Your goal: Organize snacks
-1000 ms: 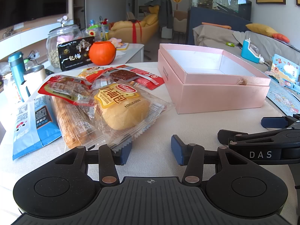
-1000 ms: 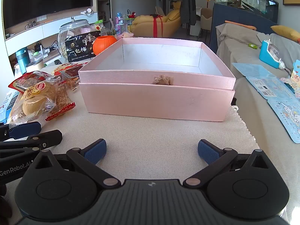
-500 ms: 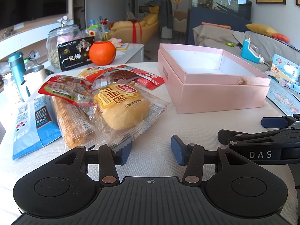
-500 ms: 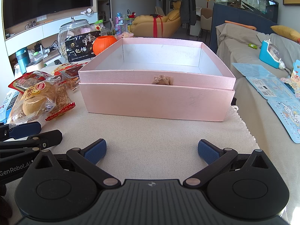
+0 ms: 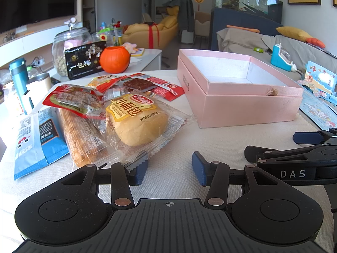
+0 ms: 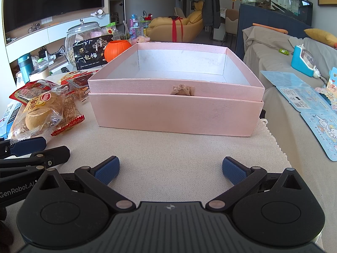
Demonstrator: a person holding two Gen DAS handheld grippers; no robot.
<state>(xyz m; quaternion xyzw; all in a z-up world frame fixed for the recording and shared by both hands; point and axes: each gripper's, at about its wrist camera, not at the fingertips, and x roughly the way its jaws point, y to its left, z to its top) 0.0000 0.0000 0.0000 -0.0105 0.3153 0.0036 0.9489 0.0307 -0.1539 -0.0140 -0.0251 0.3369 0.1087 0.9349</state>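
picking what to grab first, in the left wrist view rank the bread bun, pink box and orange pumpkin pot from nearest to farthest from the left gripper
1. Bread bun: just ahead of the left gripper, its wrapper by the left finger.
2. Pink box: further ahead, to the right.
3. Orange pumpkin pot: far back, on the left.

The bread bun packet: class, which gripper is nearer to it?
Left. The left gripper sits right at the bread bun packet's near edge; the right gripper faces the pink box, further off.
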